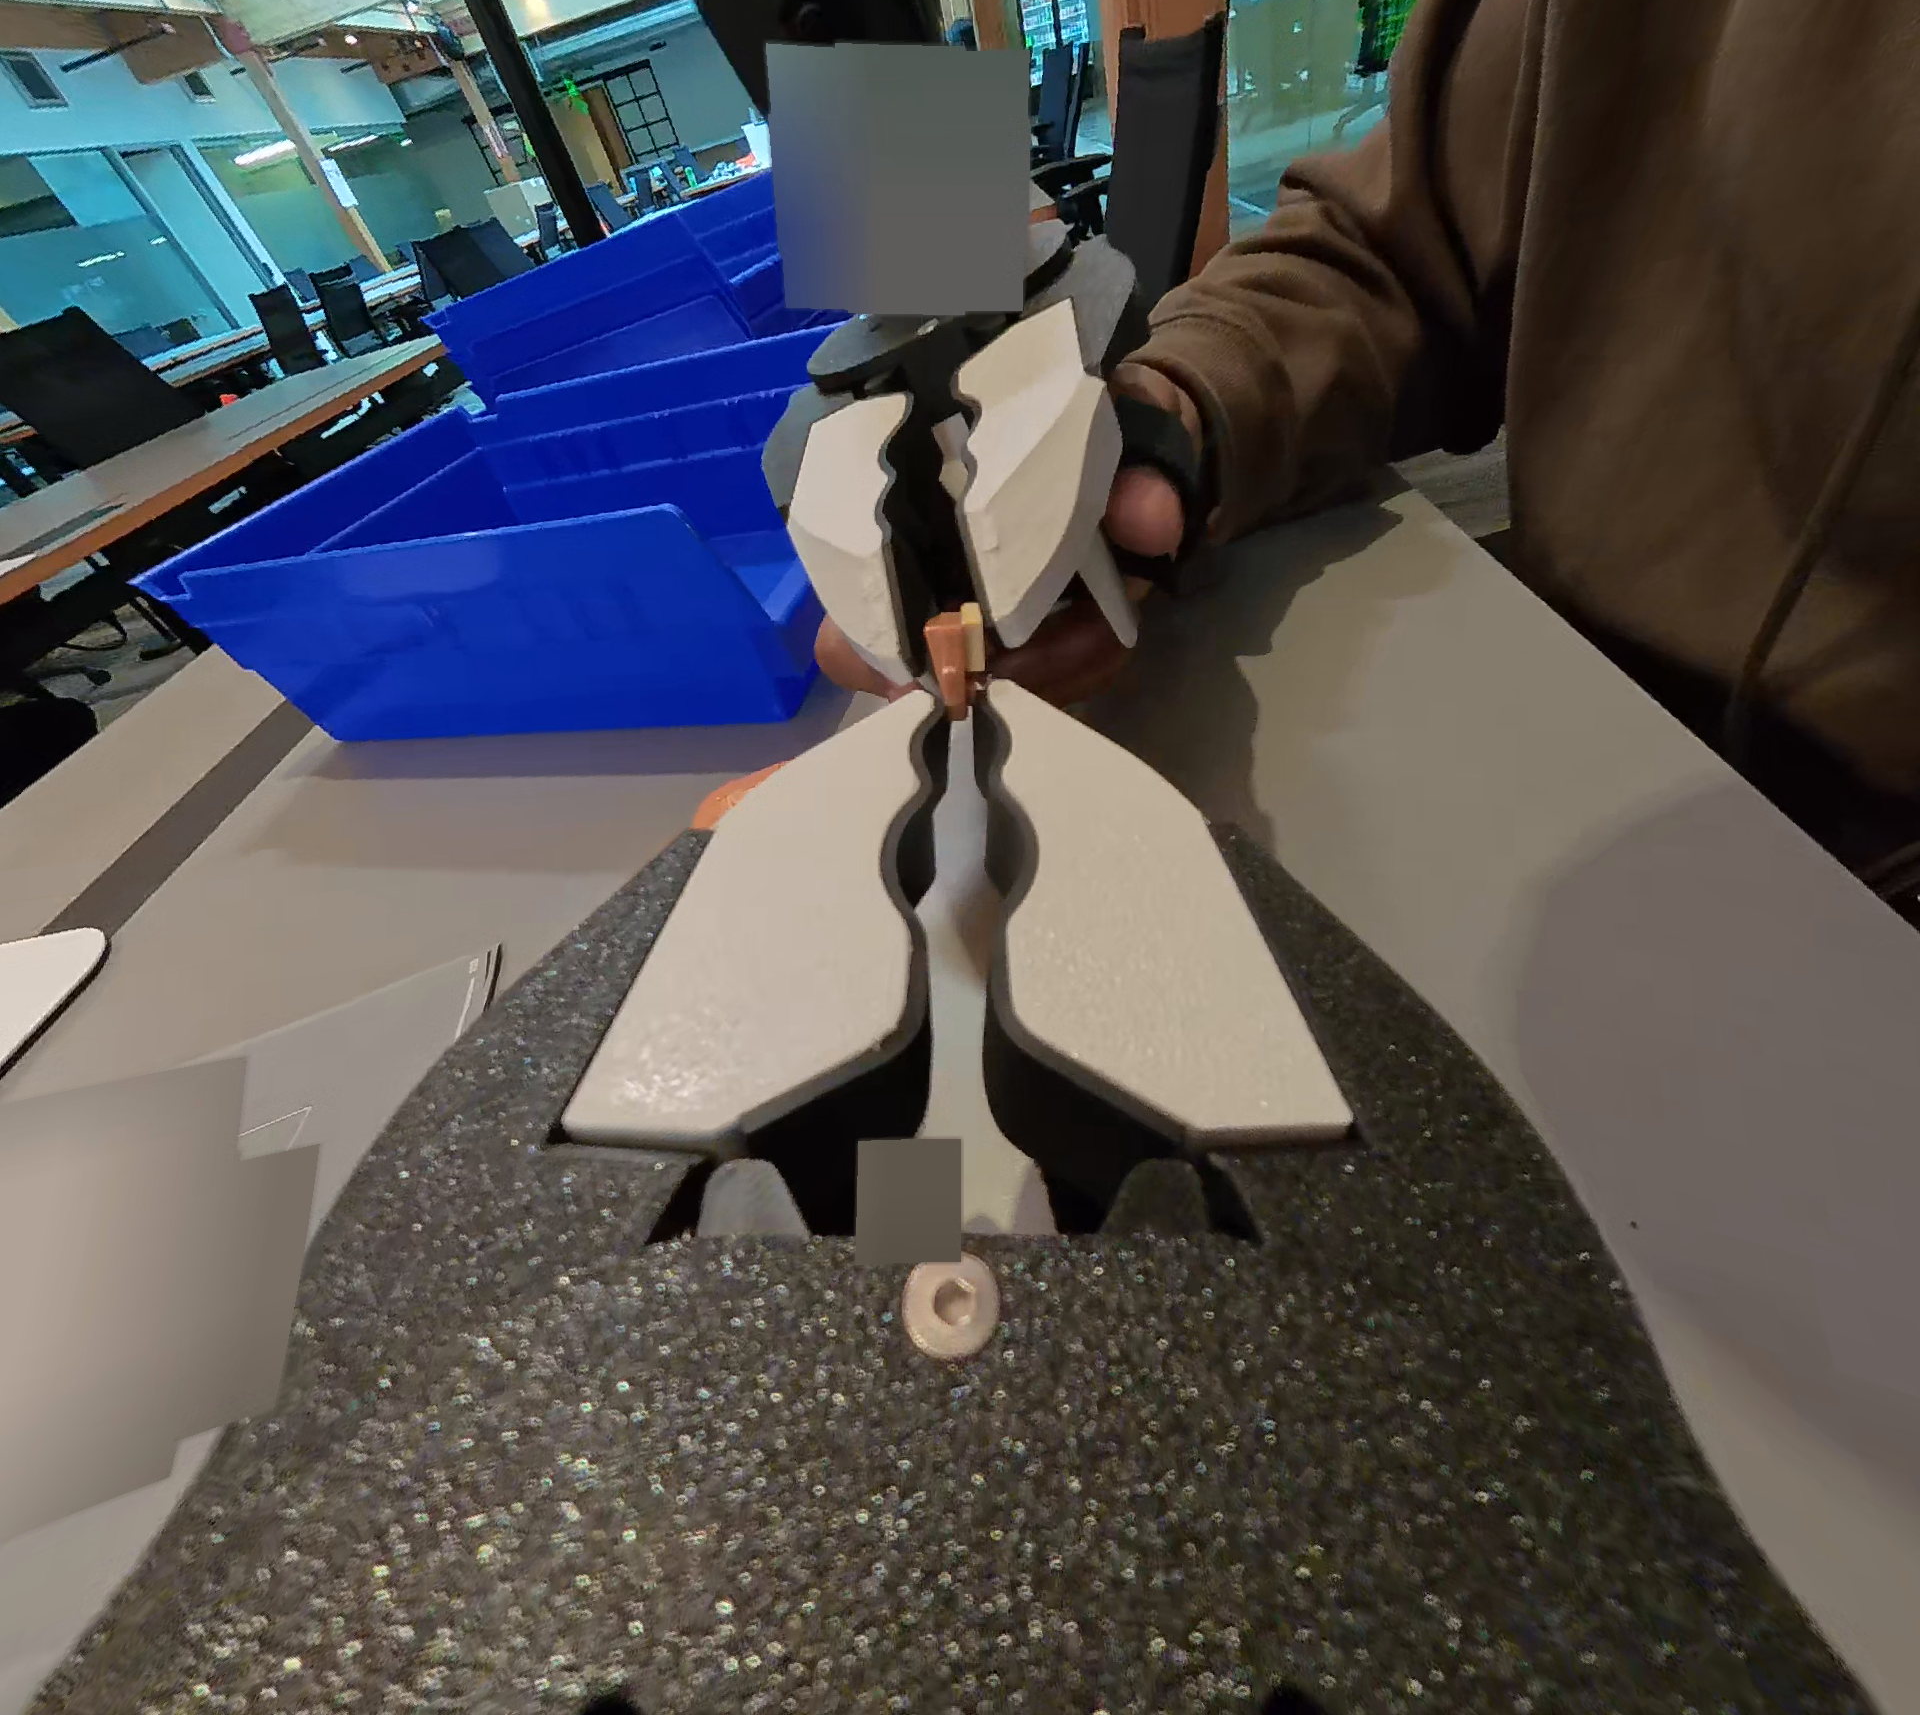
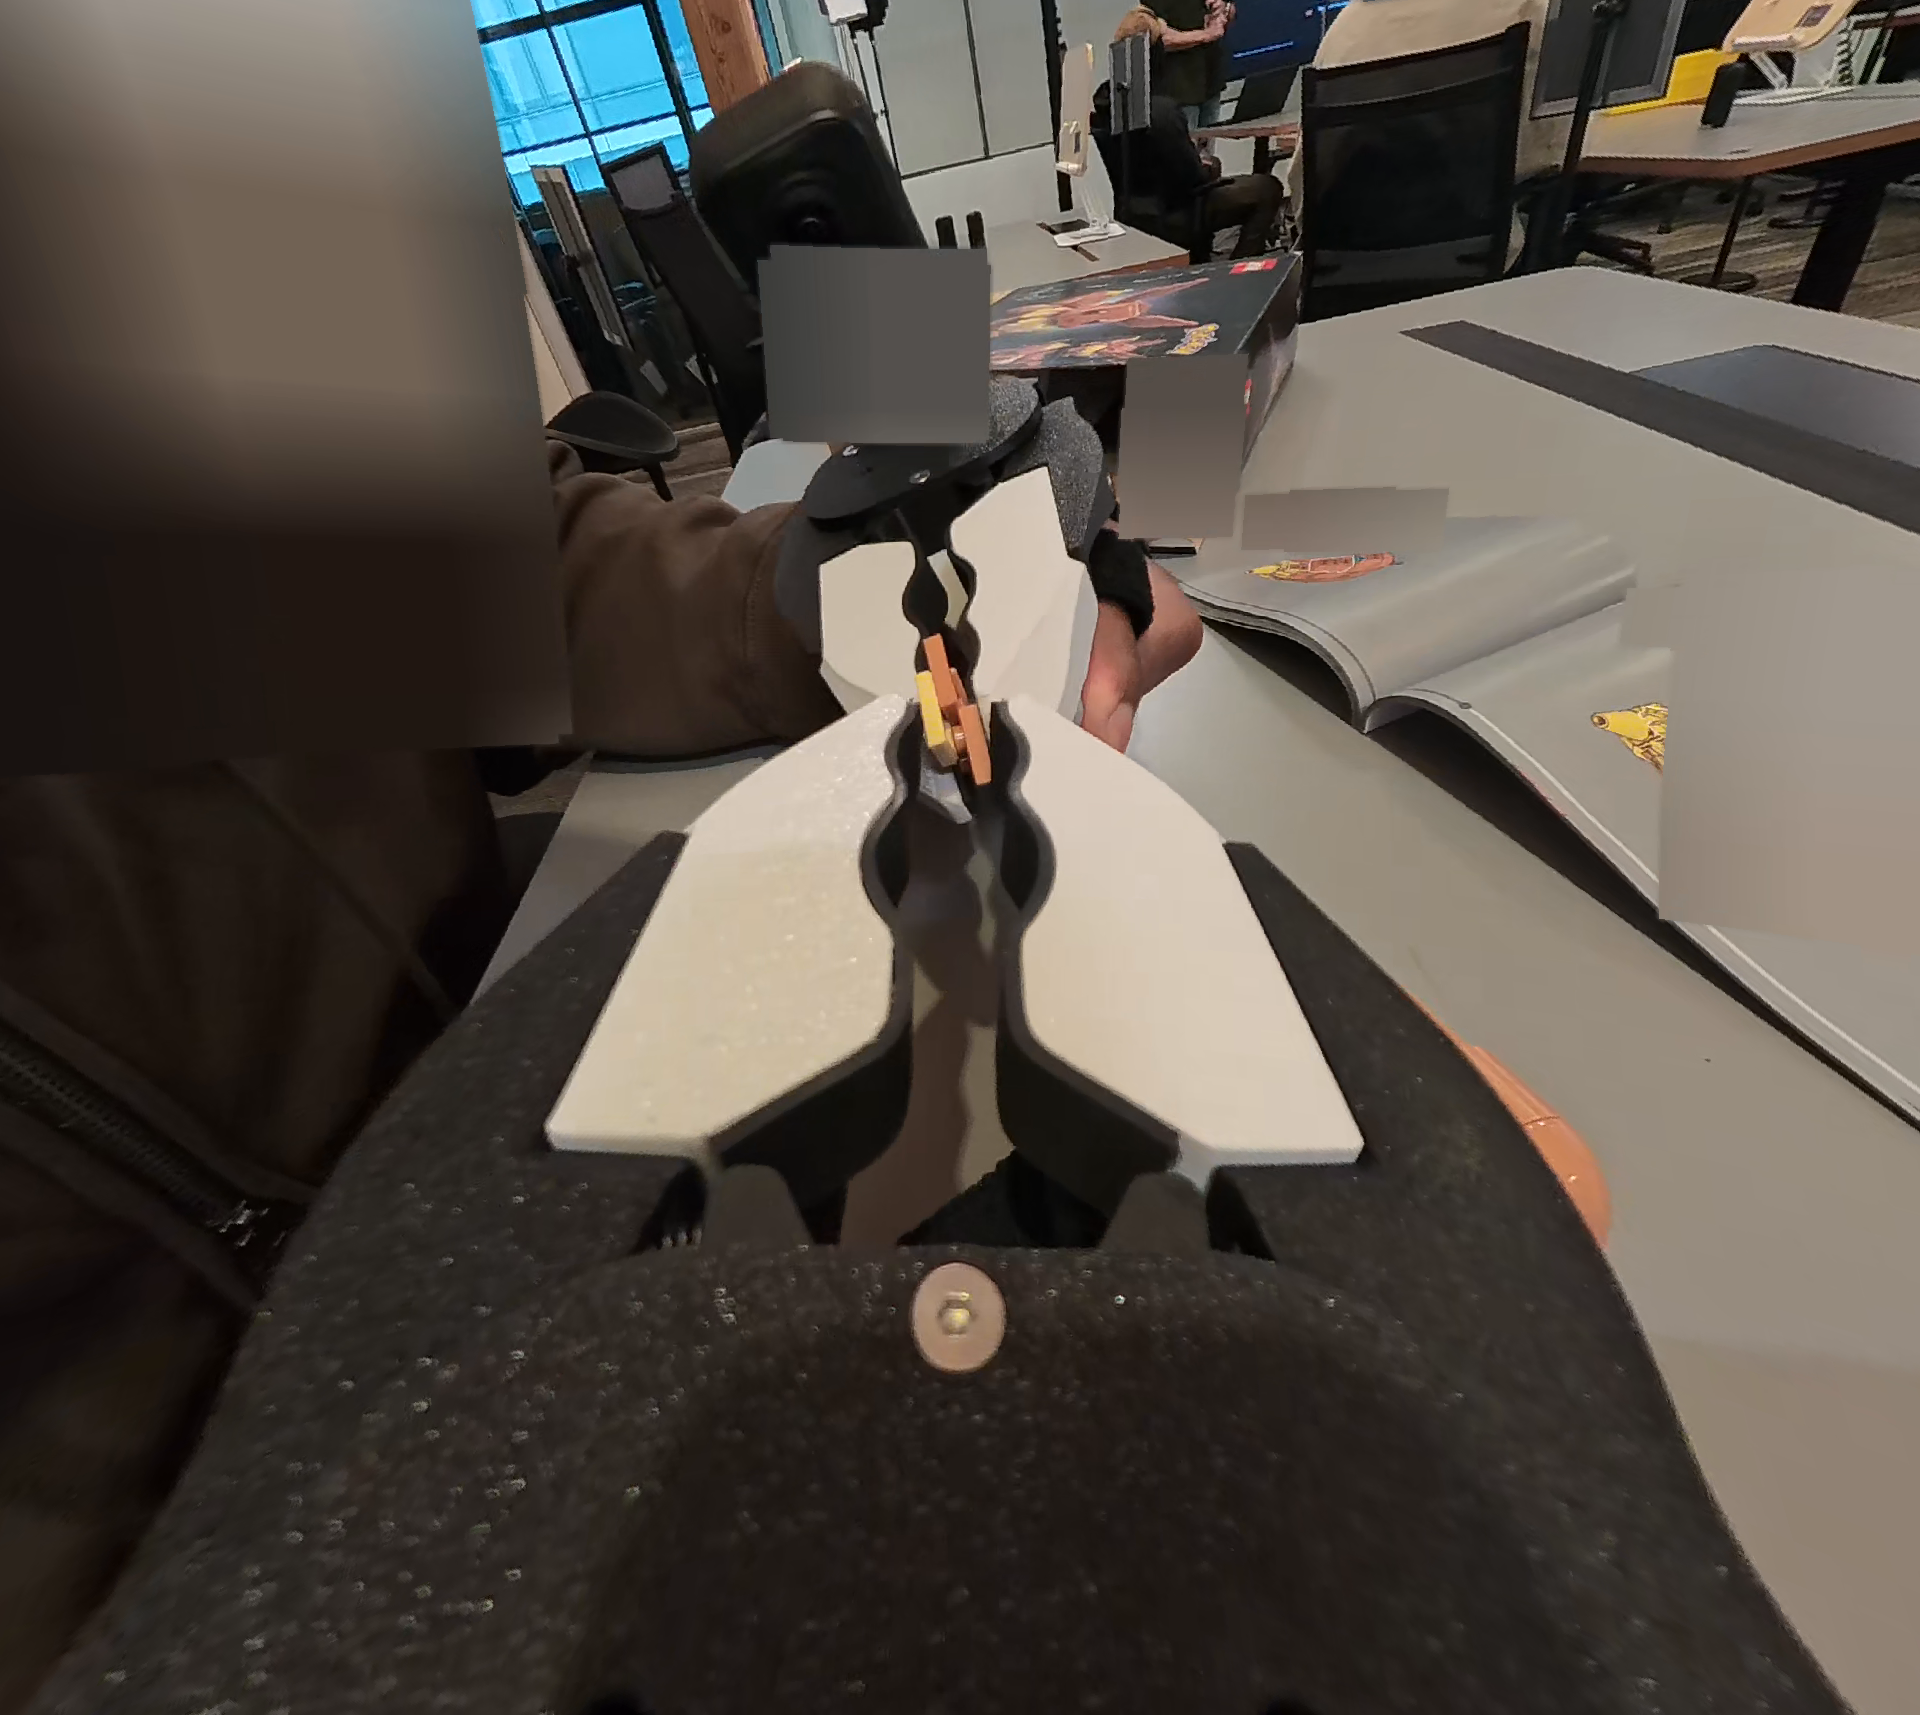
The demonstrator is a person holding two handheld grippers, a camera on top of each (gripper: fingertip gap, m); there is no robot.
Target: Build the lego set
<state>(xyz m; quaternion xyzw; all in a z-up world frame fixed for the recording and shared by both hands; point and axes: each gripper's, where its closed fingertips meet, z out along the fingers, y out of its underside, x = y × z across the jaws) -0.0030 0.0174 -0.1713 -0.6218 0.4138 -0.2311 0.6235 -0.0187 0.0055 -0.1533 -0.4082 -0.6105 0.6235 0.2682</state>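
My two grippers meet tip to tip above the grey table (image 1: 1403,782). My left gripper (image 1: 951,711) is shut on a thin orange lego piece (image 2: 935,659), which is mostly hidden between the fingers in its own view. My right gripper (image 2: 953,727) is shut on a small lego assembly (image 2: 951,735) of orange and yellow plates; in the left wrist view it shows as a brown-orange and cream block (image 1: 951,645). The two pieces touch each other. The right gripper (image 1: 943,626) faces the left wrist camera, and the left gripper (image 2: 940,673) faces the right wrist camera.
Several blue bins (image 1: 499,616) stand on the table behind the left side. An open instruction booklet (image 2: 1455,626) and the dark lego box (image 2: 1143,315) lie to the right. An orange rounded object (image 2: 1538,1135) sits low beside my right gripper. A person's brown sleeve (image 1: 1558,315) is close. The tips of both grippers are at nearly the same place.
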